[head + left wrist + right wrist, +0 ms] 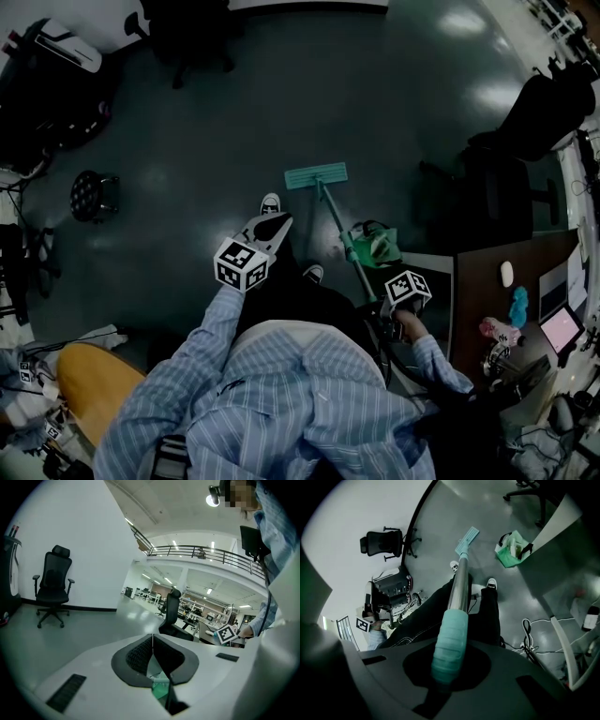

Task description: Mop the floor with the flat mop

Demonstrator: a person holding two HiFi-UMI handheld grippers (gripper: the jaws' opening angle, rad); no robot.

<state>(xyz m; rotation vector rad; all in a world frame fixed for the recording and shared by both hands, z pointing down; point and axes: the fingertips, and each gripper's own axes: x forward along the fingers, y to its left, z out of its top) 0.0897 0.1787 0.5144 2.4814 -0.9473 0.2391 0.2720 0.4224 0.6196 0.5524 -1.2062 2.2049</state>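
Both are closed: the right gripper (448, 670) clamps the mop (316, 175) handle, the left gripper (153, 641) nothing; mopping the floor (281, 103) seems barely begun.

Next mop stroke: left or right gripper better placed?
Right. The right gripper is shut on the mop handle, whose mop head rests on the floor. The left gripper has jaws together on nothing, off the handle.

Right gripper (444, 679) jaws clamped on flat mop (460, 585) grip, green bucket (511, 551) on floor (497, 508)
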